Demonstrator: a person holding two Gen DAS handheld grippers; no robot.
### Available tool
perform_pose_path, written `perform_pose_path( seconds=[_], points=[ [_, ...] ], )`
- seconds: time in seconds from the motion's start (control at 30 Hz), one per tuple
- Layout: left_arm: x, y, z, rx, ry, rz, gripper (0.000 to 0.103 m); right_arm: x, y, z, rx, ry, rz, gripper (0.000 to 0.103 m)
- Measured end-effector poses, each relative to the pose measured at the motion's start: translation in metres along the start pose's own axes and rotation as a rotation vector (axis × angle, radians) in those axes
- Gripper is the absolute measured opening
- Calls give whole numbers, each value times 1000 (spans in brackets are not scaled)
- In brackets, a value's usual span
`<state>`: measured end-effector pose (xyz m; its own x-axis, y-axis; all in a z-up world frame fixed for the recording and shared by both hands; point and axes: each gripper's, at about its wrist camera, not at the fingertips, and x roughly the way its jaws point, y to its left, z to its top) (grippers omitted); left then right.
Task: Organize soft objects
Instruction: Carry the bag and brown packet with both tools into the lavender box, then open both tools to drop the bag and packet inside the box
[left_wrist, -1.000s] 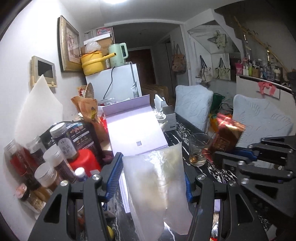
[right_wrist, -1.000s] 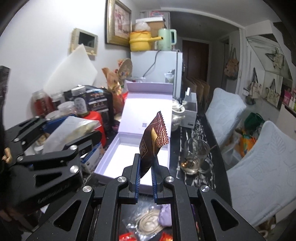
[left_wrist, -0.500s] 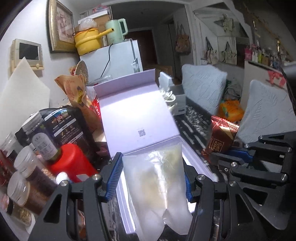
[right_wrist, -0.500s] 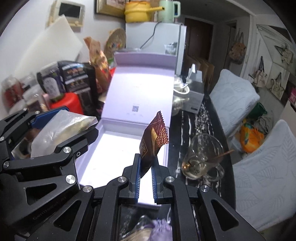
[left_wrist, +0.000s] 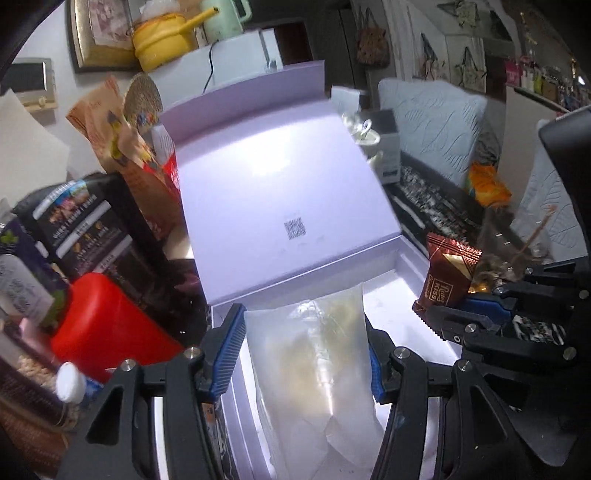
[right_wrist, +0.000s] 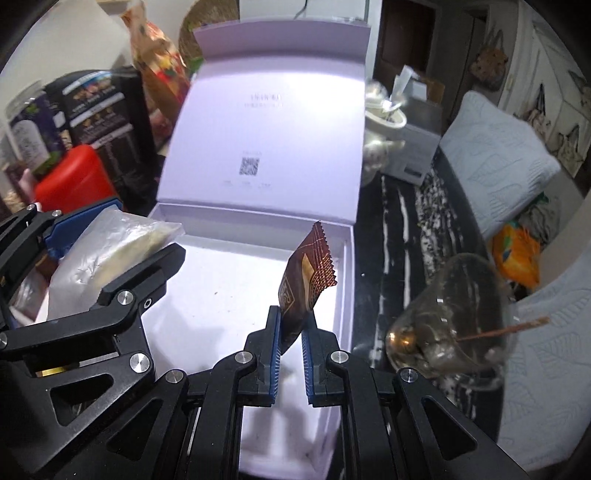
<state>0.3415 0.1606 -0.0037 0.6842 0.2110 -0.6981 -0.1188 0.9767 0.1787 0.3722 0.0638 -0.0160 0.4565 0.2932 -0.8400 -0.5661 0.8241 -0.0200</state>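
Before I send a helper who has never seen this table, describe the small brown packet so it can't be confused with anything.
Find the open lavender box with its lid propped up. Above its white floor, near the right wall, the right tool pinches a small brown packet. Unlike the larger clear bag beside it, it is dark foil with gold print and zigzag-cut edges.

- A red tub (left_wrist: 99, 325) sits at the left.
- A yellow pot (left_wrist: 162, 40) is at the upper left.
- A glass cup (right_wrist: 454, 325) with a stick in it stands on the dark desk (right_wrist: 399, 221), lower right.
- An orange bag (right_wrist: 517, 254) lies at the right.
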Motion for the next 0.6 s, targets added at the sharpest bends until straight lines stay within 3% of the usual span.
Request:
perform_pose_path(
  seconds=[0.13,0.37,0.47,0.6],
  points=[
    [20,5,1,-24,54,-27,56,22,-3,4,19,33,5,11],
    [40,3,-3,-5,90,19,56,41,-2,7,15,55,-20,12],
    [48,3,-5,8,129,62,60,47,-4,4,29,80,-34,24],
    [47,7,-8,-9,149,99,74,45,-6,-1,42,89,-44,38]
  ],
)
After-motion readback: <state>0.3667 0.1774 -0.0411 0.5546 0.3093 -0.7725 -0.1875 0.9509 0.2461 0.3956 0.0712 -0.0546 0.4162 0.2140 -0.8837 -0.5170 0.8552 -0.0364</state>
